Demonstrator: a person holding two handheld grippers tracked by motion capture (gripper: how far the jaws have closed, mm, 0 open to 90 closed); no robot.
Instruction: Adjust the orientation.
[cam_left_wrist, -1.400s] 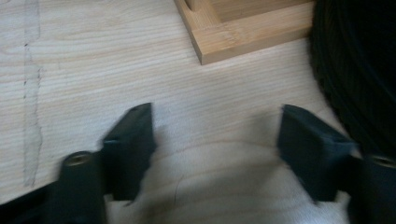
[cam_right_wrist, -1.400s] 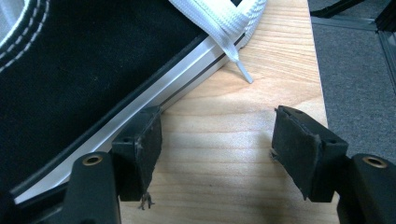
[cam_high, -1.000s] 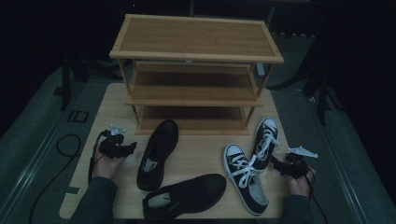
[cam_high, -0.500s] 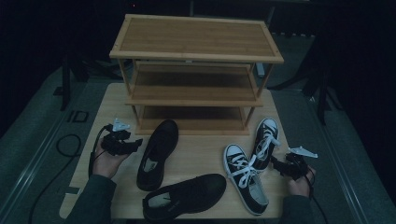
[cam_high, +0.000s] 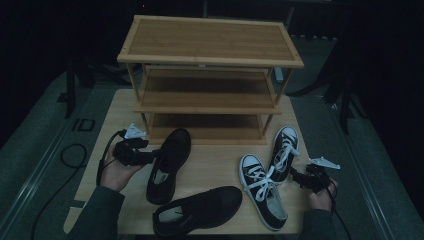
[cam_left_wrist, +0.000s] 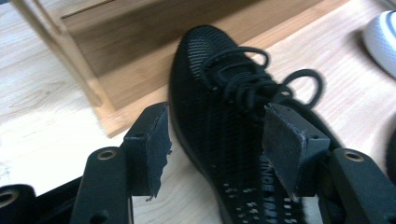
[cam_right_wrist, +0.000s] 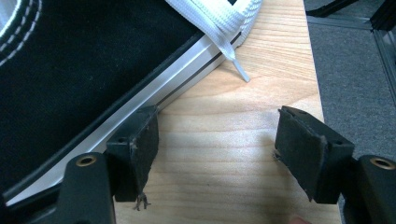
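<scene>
A black mesh lace-up shoe lies in front of the rack, toe toward it. My left gripper hovers at its left side, raised off the table. In the left gripper view that gripper is open, its pads standing wide of the shoe without pressing on it. A second black shoe lies across the front edge. Two black-and-white sneakers lie at the right. My right gripper rests beside them, and stands open over bare wood next to a sneaker's white sole.
A three-tier wooden shoe rack stands at the back of the wooden table. Its bottom shelf is right behind the black shoe's toe. The table's right edge drops to grey floor. A black cable trails off the left.
My left gripper has risen and shifted right, closer over the black shoe. The right gripper and all the shoes have stayed put.
</scene>
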